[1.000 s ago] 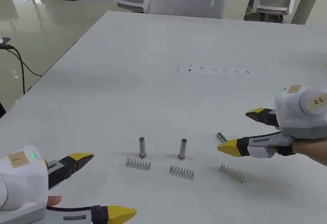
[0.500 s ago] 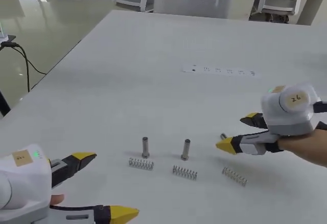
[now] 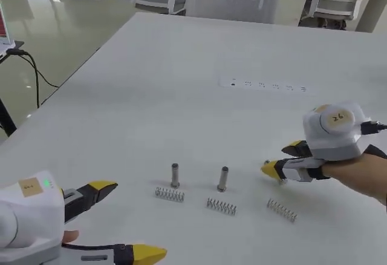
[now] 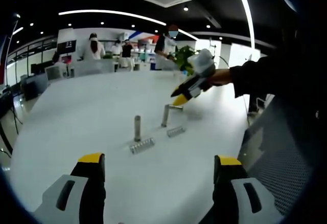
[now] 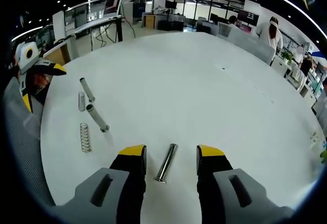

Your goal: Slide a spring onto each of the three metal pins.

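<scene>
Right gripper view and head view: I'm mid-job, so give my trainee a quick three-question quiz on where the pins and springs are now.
1. True or false: in the head view, a spring sits on the leftmost upright pin.
2. What lies between the right gripper's jaws? A) a spring B) a metal pin lying flat C) nothing
3. Fill in: ___ springs lie loose on the table.

Key: 1 false; 2 B; 3 three.

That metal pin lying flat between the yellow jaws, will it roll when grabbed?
Probably: the pin is a smooth round rod lying on its side, so a nudge may roll it. It looks rigid and shiny, so it is likely slippery in the jaws.
</scene>
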Motion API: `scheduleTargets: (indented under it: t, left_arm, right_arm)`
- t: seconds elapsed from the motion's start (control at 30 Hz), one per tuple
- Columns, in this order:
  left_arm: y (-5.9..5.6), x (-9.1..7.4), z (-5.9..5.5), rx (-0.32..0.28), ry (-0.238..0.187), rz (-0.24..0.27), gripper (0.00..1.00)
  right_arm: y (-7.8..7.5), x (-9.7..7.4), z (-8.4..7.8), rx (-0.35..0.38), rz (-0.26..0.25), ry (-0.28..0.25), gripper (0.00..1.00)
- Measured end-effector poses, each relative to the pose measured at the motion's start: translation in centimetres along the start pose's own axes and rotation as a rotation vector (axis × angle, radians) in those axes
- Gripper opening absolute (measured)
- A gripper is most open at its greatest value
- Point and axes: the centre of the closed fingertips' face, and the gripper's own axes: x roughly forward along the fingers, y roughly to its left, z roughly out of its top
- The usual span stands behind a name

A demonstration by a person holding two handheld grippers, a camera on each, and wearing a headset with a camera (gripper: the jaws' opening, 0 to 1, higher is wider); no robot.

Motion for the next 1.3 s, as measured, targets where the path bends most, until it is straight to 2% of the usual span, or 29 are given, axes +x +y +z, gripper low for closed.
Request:
scheduleTargets:
  t: [0.33,0.43,0.67,0.77,0.8,1.13,1.3]
  left_arm:
    - [0.0,0.0,-0.1,0.0,0.0,-0.003,0.84]
    - [0.0,0.0,-0.1,-0.001,-0.001,-0.003,0.84]
    - [0.0,0.0,-0.1,-0.001,-0.001,-0.005,0.84]
    - [0.0,0.0,-0.1,-0.002,-0.002,-0.004,0.84]
    - [0.0,0.0,-0.1,-0.002,-0.003,-0.004,0.83]
    - [0.1,-0.1,-0.2,-0.002,-0.002,-0.003,0.83]
    - [0.2,-0.1,-0.2,-0.003,-0.002,-0.003,0.83]
  right_arm:
    - [0.5,0.6,-0.4,0.005,-0.009,0.046,0.26]
    - [0.2,0.9,-0.8,0.017,-0.018,0.065,0.2]
    - [0.3,1.4,-0.9,0.036,-0.008,0.082,0.16]
    - [-0.2,1.7,-1.1,0.06,-0.031,0.1,0.11]
    - [-0.1,1.8,-1.1,0.052,-0.022,0.098,0.1]
    - [-0.1,2.3,-1.4,0.08,-0.027,0.13,0.09]
    - [0.3,2.5,-1.7,0.128,-0.02,0.15,0.08]
